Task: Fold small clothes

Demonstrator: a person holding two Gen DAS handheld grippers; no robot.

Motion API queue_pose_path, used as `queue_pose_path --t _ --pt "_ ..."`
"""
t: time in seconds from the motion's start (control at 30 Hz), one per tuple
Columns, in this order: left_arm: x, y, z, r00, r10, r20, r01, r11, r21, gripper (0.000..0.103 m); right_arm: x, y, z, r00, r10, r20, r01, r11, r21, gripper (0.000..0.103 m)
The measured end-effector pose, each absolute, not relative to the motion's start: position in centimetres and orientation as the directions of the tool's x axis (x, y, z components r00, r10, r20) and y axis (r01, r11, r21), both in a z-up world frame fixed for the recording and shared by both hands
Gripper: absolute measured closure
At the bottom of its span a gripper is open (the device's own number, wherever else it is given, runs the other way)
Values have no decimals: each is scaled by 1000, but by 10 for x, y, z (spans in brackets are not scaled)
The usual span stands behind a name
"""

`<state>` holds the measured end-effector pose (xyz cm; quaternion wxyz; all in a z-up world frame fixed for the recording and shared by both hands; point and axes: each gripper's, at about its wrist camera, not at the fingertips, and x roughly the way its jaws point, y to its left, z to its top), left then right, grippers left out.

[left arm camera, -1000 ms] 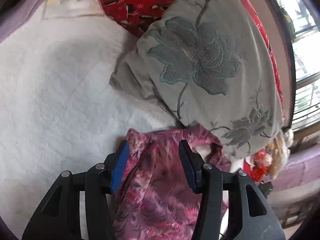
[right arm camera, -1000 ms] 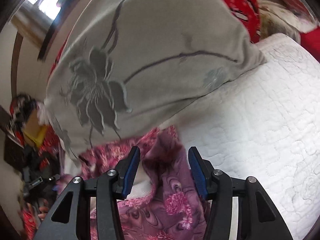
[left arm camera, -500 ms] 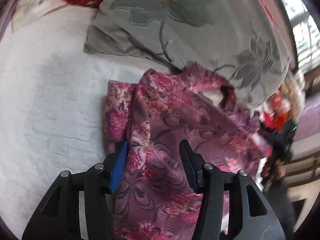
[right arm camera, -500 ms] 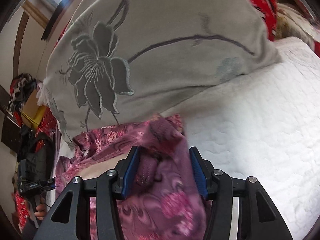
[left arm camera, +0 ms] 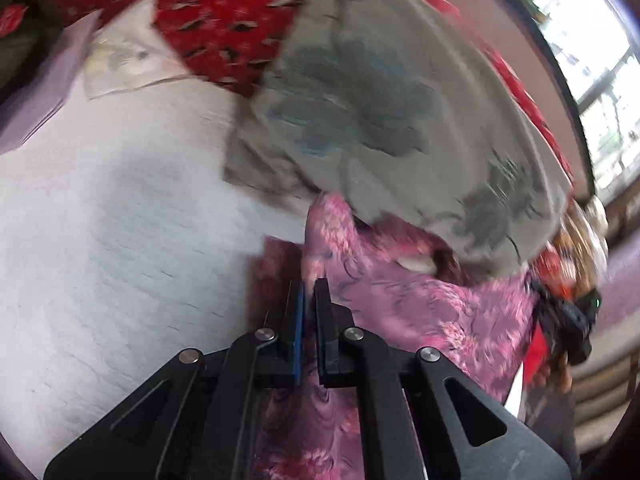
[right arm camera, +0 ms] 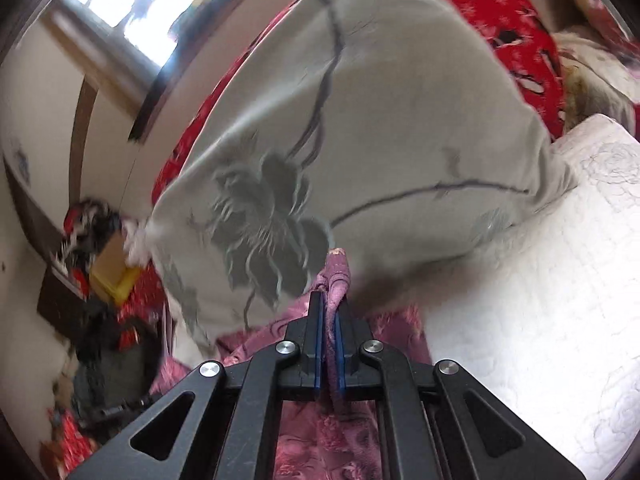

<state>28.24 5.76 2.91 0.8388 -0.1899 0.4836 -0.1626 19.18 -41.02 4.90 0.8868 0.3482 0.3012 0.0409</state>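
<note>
A small pink and purple patterned garment (left arm camera: 404,304) lies on the white quilted bed (left arm camera: 120,240), partly under a grey pillow. My left gripper (left arm camera: 309,286) is shut on a raised fold at the garment's left edge, with cloth pinched between the blue pads. In the right wrist view, my right gripper (right arm camera: 329,300) is shut on another bunched edge of the garment (right arm camera: 338,276), which sticks up beyond the fingertips. The rest of the cloth hangs and spreads below both grippers. Both views are blurred by motion.
A large grey pillow with a flower print (left arm camera: 392,120) (right arm camera: 360,152) lies just behind the garment. A red patterned blanket (left arm camera: 224,12) sits behind it. Clutter and a black device (left arm camera: 568,320) lie beyond the bed's edge. White quilt (right arm camera: 540,300) spreads to the right.
Both grippers, open around the cloth in the earlier frames, have shut on folds of the garment. Both have lifted, pulling the pinched edges up off the quilt.
</note>
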Motion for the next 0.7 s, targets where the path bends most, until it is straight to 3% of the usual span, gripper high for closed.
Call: queue_pose_path --t 0.1,0.23,0.3,0.37,0.43,0.47,0.7 --pt "298 66 0 440 -418 -795 1 885 -465 101 206 -416 29 787 267 -557 218 724 655 99" --pt "300 82 -20 384 -535 -753 -24 809 -587 101 220 -420 -13 688 228 -689 387 688 614 92" --pt "301 80 -15 384 -559 -735 16 800 -600 101 210 -429 -20 734 262 -627 362 629 687 89" --pt "304 71 -10 357 -580 -732 56 796 -603 94 201 -437 -21 767 272 -581 346 587 732 77" --pt "307 57 -9 312 -589 -746 79 798 -597 61 192 -445 -19 781 270 -563 338 576 744 71" --pt "308 52 -10 300 -585 -754 83 803 -590 53 188 -446 -18 782 272 -561 331 581 744 71" --pt "297 35 -9 274 -626 -731 122 776 -619 49 173 -443 -17 751 329 -572 292 612 735 61"
